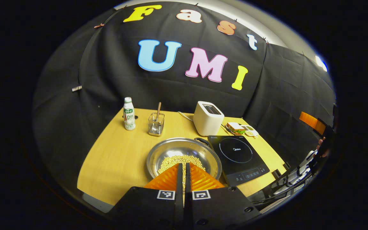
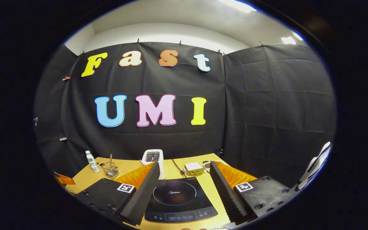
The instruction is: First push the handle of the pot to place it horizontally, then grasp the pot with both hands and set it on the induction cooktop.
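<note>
The desk (image 1: pixel 117 153) is carrying the pot (image 1: pixel 184 156), sitting just left of the induction cooktop (image 1: pixel 238 158). The left gripper (image 1: pixel 184 169) is hovering over the pot, jaws closed and empty. The right gripper (image 2: pixel 182 188) is hovering above the cooktop, jaws spread wide and empty

Bare tabletop (image 1: pixel 113 159) left of pot (image 1: pixel 184 156); toaster (image 1: pixel 207 118) behind
</note>
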A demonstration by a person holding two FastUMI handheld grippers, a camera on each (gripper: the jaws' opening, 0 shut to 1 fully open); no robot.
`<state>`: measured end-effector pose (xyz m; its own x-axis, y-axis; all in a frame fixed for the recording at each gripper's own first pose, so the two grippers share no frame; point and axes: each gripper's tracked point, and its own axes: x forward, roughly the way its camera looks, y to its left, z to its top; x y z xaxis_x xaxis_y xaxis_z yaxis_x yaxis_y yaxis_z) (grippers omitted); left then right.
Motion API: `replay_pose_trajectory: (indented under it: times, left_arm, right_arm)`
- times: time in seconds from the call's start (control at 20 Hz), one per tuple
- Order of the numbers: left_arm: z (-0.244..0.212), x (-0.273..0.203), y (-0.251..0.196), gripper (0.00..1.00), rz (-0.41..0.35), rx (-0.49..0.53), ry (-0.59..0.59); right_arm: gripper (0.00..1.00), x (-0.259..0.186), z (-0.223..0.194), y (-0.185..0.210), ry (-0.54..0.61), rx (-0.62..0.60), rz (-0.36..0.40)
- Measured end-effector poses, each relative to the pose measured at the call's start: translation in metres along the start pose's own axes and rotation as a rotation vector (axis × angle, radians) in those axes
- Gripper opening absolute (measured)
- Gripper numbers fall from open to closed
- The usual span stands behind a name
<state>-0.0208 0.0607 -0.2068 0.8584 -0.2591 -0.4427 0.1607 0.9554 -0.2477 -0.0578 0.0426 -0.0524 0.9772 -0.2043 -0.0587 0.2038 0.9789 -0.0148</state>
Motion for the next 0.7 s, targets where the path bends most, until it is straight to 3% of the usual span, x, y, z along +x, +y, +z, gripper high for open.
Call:
replay_pose_trajectory:
  times: [0.4, 0.7]
  left_arm:
    - [-0.080, 0.025, -0.009, 0.05, -0.065, 0.030, 0.209]
    - [-0.119, 0.046, -0.010, 0.05, -0.060, 0.097, 0.307]
  right_arm:
    - [0.98, -0.014, -0.008, 0.001, 0.027, -0.020, 0.003]
    - [0.98, -0.014, -0.016, -0.004, 0.050, -0.028, 0.004]
